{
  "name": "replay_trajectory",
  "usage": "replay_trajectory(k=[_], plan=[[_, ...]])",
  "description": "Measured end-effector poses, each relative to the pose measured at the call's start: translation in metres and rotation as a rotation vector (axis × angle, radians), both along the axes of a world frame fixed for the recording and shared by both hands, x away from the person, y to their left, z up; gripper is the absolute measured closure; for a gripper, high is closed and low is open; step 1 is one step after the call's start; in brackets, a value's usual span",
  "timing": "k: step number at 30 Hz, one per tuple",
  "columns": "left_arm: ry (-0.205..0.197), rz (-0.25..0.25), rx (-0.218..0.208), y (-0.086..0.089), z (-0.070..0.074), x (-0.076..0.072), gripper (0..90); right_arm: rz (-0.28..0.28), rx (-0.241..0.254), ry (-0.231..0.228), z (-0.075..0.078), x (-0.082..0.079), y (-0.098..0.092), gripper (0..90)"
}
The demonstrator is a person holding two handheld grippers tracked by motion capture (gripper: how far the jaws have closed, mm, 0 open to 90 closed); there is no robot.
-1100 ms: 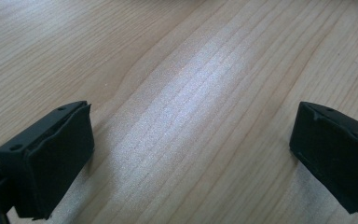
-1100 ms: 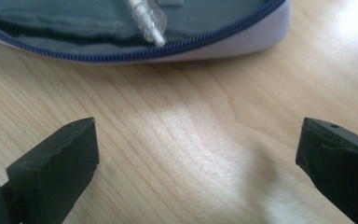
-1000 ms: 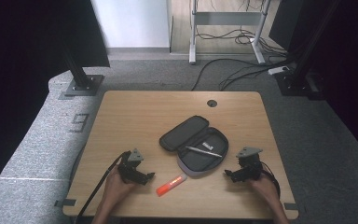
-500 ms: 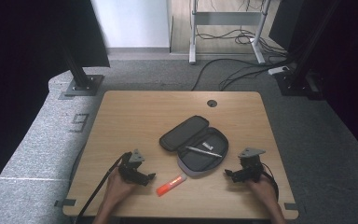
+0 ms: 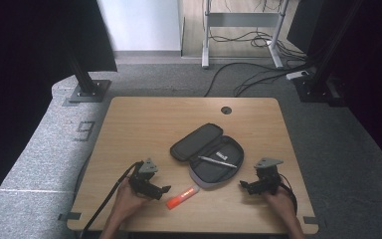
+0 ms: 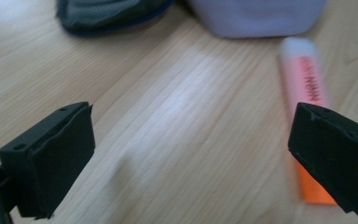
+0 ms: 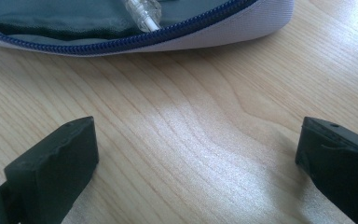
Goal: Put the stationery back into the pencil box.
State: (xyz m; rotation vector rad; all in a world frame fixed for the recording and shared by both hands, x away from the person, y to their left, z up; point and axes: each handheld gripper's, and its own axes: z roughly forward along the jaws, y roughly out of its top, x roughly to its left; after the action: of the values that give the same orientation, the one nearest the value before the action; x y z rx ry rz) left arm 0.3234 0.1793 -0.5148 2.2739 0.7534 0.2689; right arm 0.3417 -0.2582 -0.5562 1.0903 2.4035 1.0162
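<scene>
A: Where is the highlighter (image 5: 182, 196)?

B: The orange highlighter lies on the tabletop (image 5: 144, 124), near edge, just left of the open pencil case (image 5: 206, 157), which holds a pen (image 5: 218, 160).

A: And the grippers?

B: The left hand-held gripper (image 5: 165, 189) is spread wide and has edged right, nearly reaching the highlighter, probably to pick it up. The right hand-held gripper (image 5: 242, 184), also wide, waits right of the case.

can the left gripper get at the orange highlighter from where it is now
Probably yes. The left gripper sits right beside the orange highlighter with its jaws wide open, and in the left gripper view bare table lies between the jaws. The highlighter lies apart from the pencil case.
</scene>
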Motion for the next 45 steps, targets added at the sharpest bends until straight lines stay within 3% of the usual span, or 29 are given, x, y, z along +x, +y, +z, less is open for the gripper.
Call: replay_trajectory(k=[4,8,15,21,31,42,45], plan=[[-0.018,-0.028,0.017,-0.011,0.006,-0.005,2.9,0.001,0.0,0.001,0.0,0.0,0.0,0.0],[-0.002,-0.045,-0.036,-0.017,0.01,-0.008,7.4,0.0,0.0,0.0,0.0,0.0,0.0,0.0],[-0.008,-0.091,-0.011,-0.03,0.011,-0.015,13.8,0.001,-0.001,-0.002,0.0,-0.001,0.0,0.0],[0.001,-0.128,0.01,-0.041,0.004,-0.018,16.7,0.0,-0.002,-0.001,0.0,-0.001,0.0,0.0],[0.013,-0.156,0.037,-0.055,-0.011,-0.023,28.9,0.0,-0.002,-0.001,0.0,-0.001,0.0,0.0],[-0.012,-0.182,0.09,-0.063,-0.021,-0.028,42.5,-0.004,0.0,0.0,0.0,-0.002,-0.001,0.0],[-0.002,-0.191,0.072,-0.063,-0.022,-0.028,47.7,-0.004,0.0,0.0,0.0,-0.002,-0.001,0.0]])
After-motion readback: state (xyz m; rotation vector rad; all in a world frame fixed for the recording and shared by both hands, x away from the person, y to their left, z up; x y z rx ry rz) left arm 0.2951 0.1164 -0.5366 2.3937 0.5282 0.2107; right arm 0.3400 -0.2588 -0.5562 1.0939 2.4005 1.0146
